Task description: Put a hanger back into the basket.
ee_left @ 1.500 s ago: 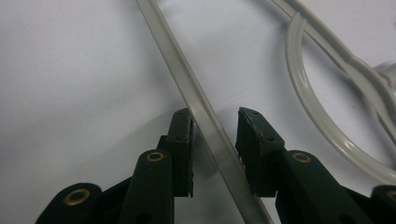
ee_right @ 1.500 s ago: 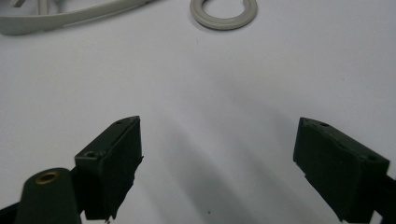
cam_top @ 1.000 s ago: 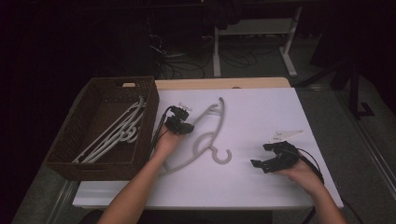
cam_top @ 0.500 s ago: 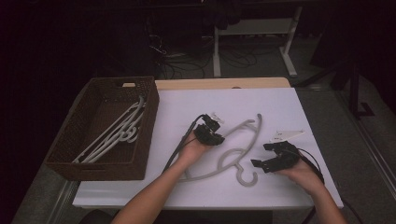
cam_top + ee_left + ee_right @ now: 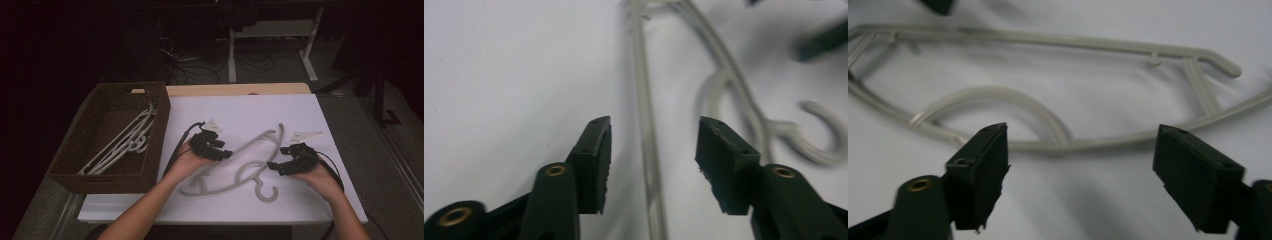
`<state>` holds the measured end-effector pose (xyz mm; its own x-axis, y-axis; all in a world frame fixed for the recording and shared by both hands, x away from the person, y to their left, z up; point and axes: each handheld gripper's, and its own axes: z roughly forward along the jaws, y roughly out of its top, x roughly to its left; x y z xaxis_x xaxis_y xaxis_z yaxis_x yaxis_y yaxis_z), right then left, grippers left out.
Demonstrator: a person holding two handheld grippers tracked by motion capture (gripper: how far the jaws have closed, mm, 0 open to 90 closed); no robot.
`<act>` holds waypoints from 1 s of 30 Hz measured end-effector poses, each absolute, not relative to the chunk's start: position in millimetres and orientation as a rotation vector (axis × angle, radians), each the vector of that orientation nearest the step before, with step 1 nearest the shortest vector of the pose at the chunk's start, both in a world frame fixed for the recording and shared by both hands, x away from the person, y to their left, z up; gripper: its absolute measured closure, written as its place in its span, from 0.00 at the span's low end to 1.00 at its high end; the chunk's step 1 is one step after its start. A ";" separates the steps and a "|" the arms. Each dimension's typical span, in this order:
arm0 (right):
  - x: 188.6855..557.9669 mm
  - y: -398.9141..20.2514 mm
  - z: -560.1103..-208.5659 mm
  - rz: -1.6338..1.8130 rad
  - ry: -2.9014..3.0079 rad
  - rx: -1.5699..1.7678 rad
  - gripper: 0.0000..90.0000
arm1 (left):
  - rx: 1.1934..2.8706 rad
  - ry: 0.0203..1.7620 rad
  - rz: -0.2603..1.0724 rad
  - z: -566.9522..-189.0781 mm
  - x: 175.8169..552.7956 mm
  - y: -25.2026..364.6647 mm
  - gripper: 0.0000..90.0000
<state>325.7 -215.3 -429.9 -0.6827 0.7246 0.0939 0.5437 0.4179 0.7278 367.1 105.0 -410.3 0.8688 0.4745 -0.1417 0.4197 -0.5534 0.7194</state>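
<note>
Lying flat right of the basket (image 5: 70, 165), the hanger (image 5: 240, 167) rests free. Your left gripper (image 5: 222, 154) has just opened over its bar; your right gripper (image 5: 274, 167) gapes, narrowing, beside it.

Left gripper (image 5: 226, 154) fingers just opened, pads apart; right gripper (image 5: 272, 166) fingers narrowing, still open.
</note>
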 end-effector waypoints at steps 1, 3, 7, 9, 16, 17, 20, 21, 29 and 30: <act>329.4 -213.7 -427.5 1.118 2.426 1.126 0.32 | 2.218 0.623 0.076 -409.2 362.8 111.8 0.47; 337.2 -210.1 -422.6 1.128 2.411 1.147 0.41 | 2.194 0.596 0.068 -408.7 353.7 124.9 0.41; 358.3 -197.4 -416.4 1.097 2.384 1.177 0.63 | 2.173 0.591 0.048 -412.2 339.7 145.2 0.36; 364.7 -194.0 -416.0 1.088 2.380 1.181 0.68 | 2.171 0.584 0.048 -413.1 336.5 148.9 0.34; 405.4 -178.8 -425.9 0.987 2.320 1.257 0.98 | 2.158 0.539 0.007 -415.3 324.4 154.5 0.33; 410.7 -178.4 -428.4 0.981 2.316 1.271 0.99 | 2.161 0.533 0.008 -414.8 324.2 153.7 0.33; 418.5 -176.8 -432.7 0.959 2.317 1.290 0.99 | 2.158 0.519 0.009 -414.0 321.6 149.5 0.33; 421.4 -176.0 -435.3 0.954 2.319 1.293 0.99 | 2.162 0.511 0.005 -414.2 321.1 148.1 0.33; 427.7 -175.1 -443.9 0.895 2.317 1.293 0.99 | 2.218 0.439 -0.023 -422.5 318.0 124.8 0.35; 428.0 -174.3 -444.1 0.889 2.318 1.292 0.99 | 2.232 0.428 -0.026 -424.7 318.0 121.1 0.36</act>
<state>428.0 -174.3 -444.1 -0.5283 0.8491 0.0066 0.6357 0.3903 0.6660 318.0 121.1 -424.7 0.9415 0.2954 -0.1625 0.3131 -0.5874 0.7462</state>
